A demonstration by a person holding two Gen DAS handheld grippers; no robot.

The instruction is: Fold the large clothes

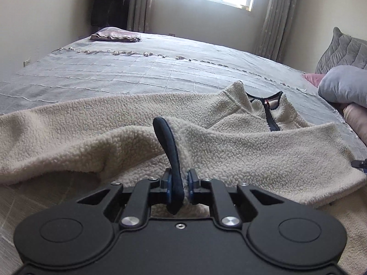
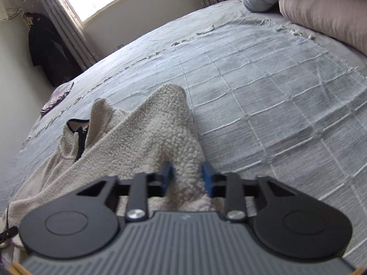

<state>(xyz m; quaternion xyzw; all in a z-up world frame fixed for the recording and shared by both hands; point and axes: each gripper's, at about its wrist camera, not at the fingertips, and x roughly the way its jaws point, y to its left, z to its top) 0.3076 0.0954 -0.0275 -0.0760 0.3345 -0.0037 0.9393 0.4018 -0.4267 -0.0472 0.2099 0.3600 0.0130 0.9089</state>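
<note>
On the grey bed (image 1: 137,68), left wrist view: our left gripper (image 1: 179,183) fingers pinch the dark-trimmed hem of the cream fleece (image 1: 114,126), which is spread across the near side, zip collar (image 1: 268,107) far right. Right wrist view: our right gripper (image 2: 187,176) fingers pinch a raised fleece fold.

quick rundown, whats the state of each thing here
fleece pullover: spread on the bed, partly bunched
collar zipper: partly open
left gripper: shut on the dark trim
right gripper: shut on a fleece fold
folded blanket: folded, far corner
curtains: drawn back
</note>
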